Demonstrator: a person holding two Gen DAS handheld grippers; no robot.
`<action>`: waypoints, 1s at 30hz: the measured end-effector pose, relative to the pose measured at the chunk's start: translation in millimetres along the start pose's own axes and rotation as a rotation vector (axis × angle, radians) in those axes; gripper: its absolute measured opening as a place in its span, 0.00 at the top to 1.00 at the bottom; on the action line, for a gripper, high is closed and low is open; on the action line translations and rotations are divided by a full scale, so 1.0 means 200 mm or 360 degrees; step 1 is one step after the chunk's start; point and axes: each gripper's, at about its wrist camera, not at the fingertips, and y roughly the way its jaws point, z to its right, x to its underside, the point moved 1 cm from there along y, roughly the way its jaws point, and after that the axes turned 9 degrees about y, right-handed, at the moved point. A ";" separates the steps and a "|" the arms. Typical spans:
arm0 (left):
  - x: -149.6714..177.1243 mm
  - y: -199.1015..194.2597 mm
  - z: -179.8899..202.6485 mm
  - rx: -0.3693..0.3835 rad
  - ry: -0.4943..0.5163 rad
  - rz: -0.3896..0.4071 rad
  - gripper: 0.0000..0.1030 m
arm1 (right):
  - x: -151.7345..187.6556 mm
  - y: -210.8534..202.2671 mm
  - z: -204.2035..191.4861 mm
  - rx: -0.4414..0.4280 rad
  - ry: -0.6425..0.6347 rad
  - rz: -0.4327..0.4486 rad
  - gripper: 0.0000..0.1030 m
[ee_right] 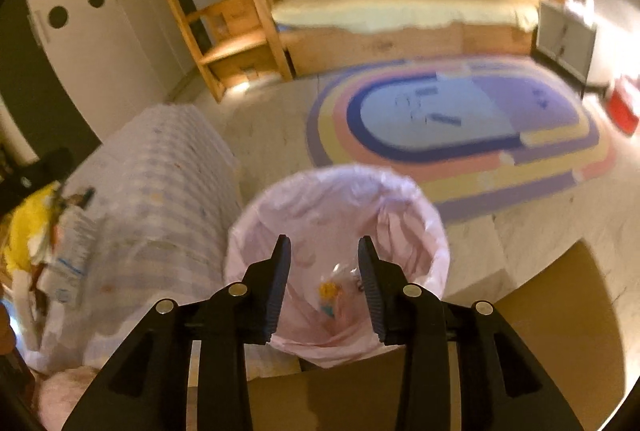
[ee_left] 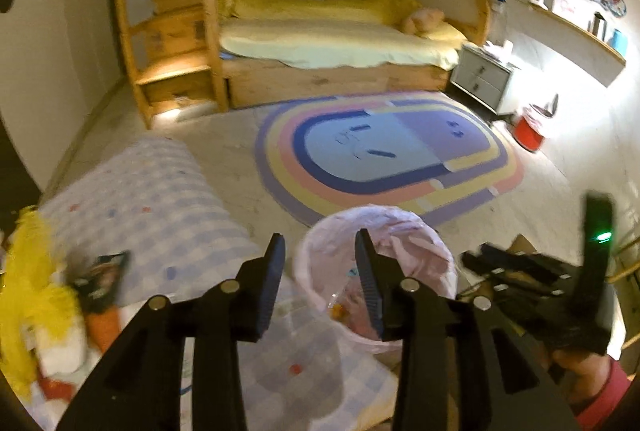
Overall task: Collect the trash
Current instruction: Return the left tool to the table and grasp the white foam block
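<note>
Both grippers hang above a bin (ee_right: 336, 263) lined with a pink bag (ee_right: 400, 231), aimed down into its mouth, which looks like the place to let trash go. The right gripper (ee_right: 324, 283) sits right over the opening, its fingers apart with nothing between them; through the gap a small wrapper (ee_right: 330, 295) with yellow and blue on it lies at the bottom of the bag, so the drop seems done on this side. The left gripper (ee_left: 320, 283) is offset toward the bin's left rim, its fingers also apart and empty, with only the checked cloth (ee_left: 160, 191) and the bin's edge behind them. Some orange scrap (ee_left: 338, 311) shows inside the bin from this view. More likely trash waits on the left: a dark packet (ee_left: 106, 279) and a yellow heap (ee_left: 32, 271) lie on the cloth near its edge, and a clear, labelled plastic item (ee_right: 74, 243) lies there too, blurred. The bin stands on the floor between the cloth-covered surface and a brown cardboard box (ee_right: 540, 331), close enough to both for short carries. The next reach probably goes left to that pile. A rug (ee_left: 392, 151) and a bunk bed (ee_left: 320, 43) lie well beyond.
</note>
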 end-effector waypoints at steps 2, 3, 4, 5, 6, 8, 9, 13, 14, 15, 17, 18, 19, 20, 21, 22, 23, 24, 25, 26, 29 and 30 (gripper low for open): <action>0.02 -0.11 -0.04 -0.0058 -0.0032 0.0032 0.66 | -0.01 -0.13 -0.08 -0.0055 -0.0047 0.0079 0.64; 0.03 -0.16 -0.06 -0.0075 -0.0049 0.0049 0.65 | -0.01 -0.18 -0.12 -0.0075 -0.0067 0.0102 0.64; 0.06 -0.24 -0.10 -0.0115 -0.0074 0.0060 0.65 | -0.01 -0.22 -0.16 -0.0098 -0.0088 0.0123 0.64; 0.08 -0.28 -0.12 -0.0150 -0.0089 0.0060 0.64 | 0.00 -0.27 -0.21 -0.0139 -0.0115 0.0142 0.64; 0.11 -0.34 -0.15 -0.0187 -0.0107 0.0072 0.63 | 0.00 -0.30 -0.24 -0.0161 -0.0127 0.0143 0.64; 0.16 -0.43 -0.20 -0.0243 -0.0137 0.0080 0.61 | 0.02 -0.35 -0.32 -0.0222 -0.0159 0.0136 0.64; 0.20 -0.50 -0.24 -0.0288 -0.0161 0.0088 0.59 | 0.05 -0.37 -0.38 -0.0260 -0.0189 0.0121 0.64; 0.36 -0.67 -0.36 -0.0425 -0.0238 0.0060 0.57 | 0.14 -0.42 -0.60 -0.0336 -0.0337 0.0073 0.64; 0.40 -0.70 -0.39 -0.0458 -0.0254 0.0057 0.56 | 0.16 -0.43 -0.63 -0.0350 -0.0358 0.0066 0.64; 0.45 -0.74 -0.42 -0.0501 -0.0274 0.0046 0.55 | 0.18 -0.43 -0.69 -0.0368 -0.0393 0.0053 0.64; 0.53 -0.79 -0.48 -0.0560 -0.0317 0.0029 0.53 | 0.23 -0.44 -0.78 -0.0379 -0.0456 0.0040 0.64; 0.57 -0.82 -0.52 -0.0594 -0.0344 0.0020 0.51 | 0.24 -0.44 -0.81 -0.0384 -0.0471 0.0035 0.64; 0.61 -0.85 -0.54 -0.0619 -0.0361 0.0015 0.50 | 0.26 -0.44 -0.84 -0.0387 -0.0494 0.0030 0.64; 0.65 -0.87 -0.56 -0.0649 -0.0379 0.0005 0.47 | 0.27 -0.45 -0.86 -0.0385 -0.0507 0.0028 0.63; 0.69 -0.88 -0.58 -0.0669 -0.0390 -0.0007 0.45 | 0.30 -0.45 -0.90 -0.0388 -0.0525 0.0026 0.62; 0.75 -0.89 -0.60 -0.0681 -0.0405 -0.0031 0.44 | 0.31 -0.45 -0.92 -0.0399 -0.0538 0.0020 0.58; 0.79 -0.89 -0.60 -0.0686 -0.0416 -0.0046 0.40 | 0.33 -0.45 -0.94 -0.0409 -0.0550 0.0012 0.50; 0.82 -0.90 -0.61 -0.0686 -0.0425 -0.0059 0.36 | 0.34 -0.45 -0.97 -0.0421 -0.0569 0.0003 0.46; 0.87 -0.88 -0.61 -0.0678 -0.0436 -0.0079 0.33 | 0.35 -0.44 -0.98 -0.0425 -0.0578 0.0004 0.39; 0.89 -0.88 -0.61 -0.0668 -0.0442 -0.0087 0.29 | 0.36 -0.44 -1.00 -0.0425 -0.0591 0.0007 0.33; 0.96 -0.82 -0.61 -0.0622 -0.0478 -0.0111 0.23 | 0.39 -0.42 -1.05 -0.0421 -0.0615 0.0000 0.26; 0.97 -0.80 -0.61 -0.0598 -0.0484 -0.0126 0.23 | 0.39 -0.41 -1.06 -0.0420 -0.0622 -0.0007 0.26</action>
